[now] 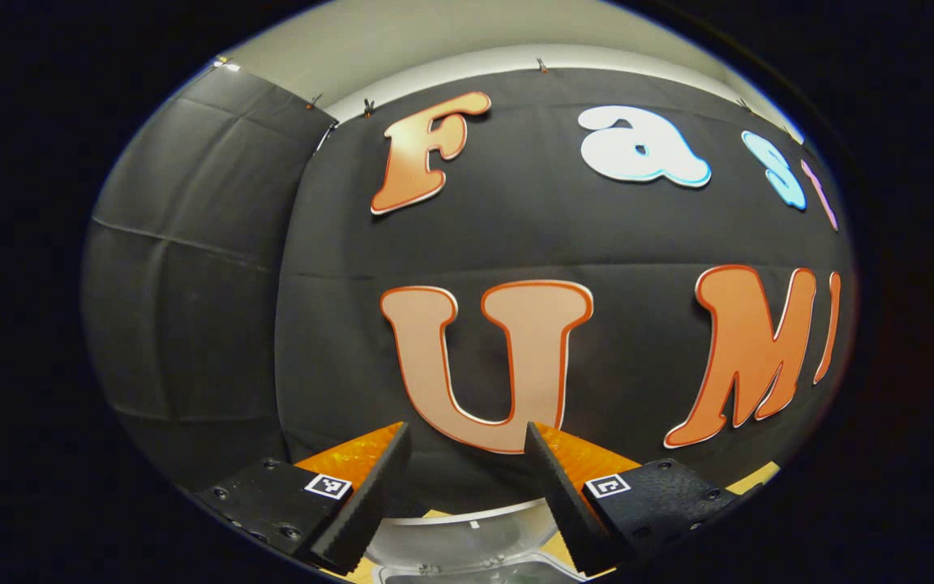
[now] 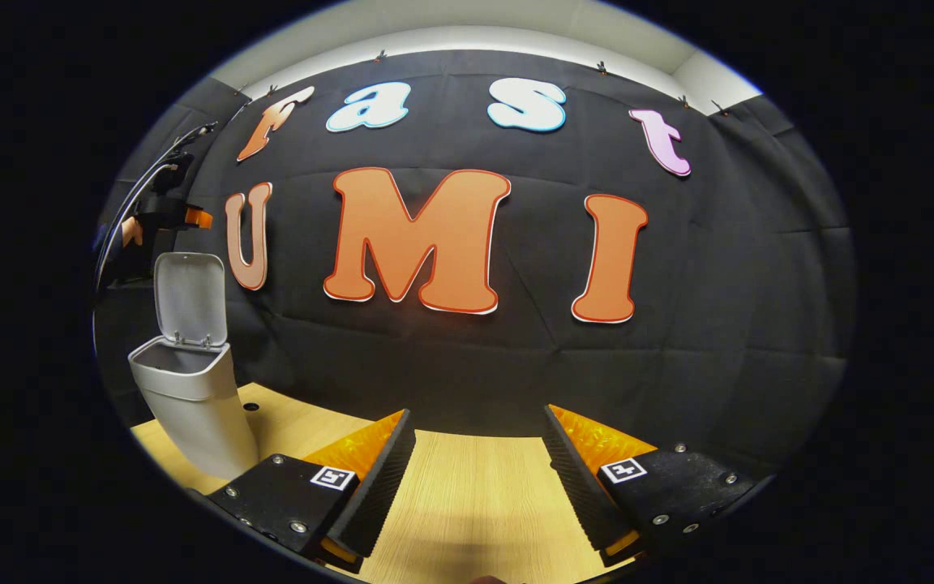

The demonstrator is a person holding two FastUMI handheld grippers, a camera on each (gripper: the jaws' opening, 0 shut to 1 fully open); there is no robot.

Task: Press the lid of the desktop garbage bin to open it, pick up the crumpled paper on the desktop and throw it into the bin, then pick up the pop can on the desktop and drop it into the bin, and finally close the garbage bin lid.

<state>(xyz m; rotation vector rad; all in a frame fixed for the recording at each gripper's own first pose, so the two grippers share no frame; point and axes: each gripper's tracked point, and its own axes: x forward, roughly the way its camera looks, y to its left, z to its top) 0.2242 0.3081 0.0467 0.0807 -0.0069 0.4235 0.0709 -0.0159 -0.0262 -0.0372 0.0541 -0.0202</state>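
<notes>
In the right gripper view the white desktop bin (image 2: 195, 410) stands on the wooden table (image 2: 475, 495) at the left, its lid (image 2: 190, 298) raised upright. Above that lid hovers my left gripper (image 2: 183, 216), held by a hand. In the left gripper view my left gripper (image 1: 467, 431) is open with nothing between its fingers. The white lid (image 1: 467, 531) shows low between them, with a sliver of the bin's opening under it. My right gripper (image 2: 479, 416) is open and empty over bare table, to the right of the bin and apart from it.
The black cloth wall stands close behind the bin and the table. A small dark hole (image 2: 250, 405) sits in the tabletop just right of the bin. Bare wood stretches ahead of the right gripper up to the wall.
</notes>
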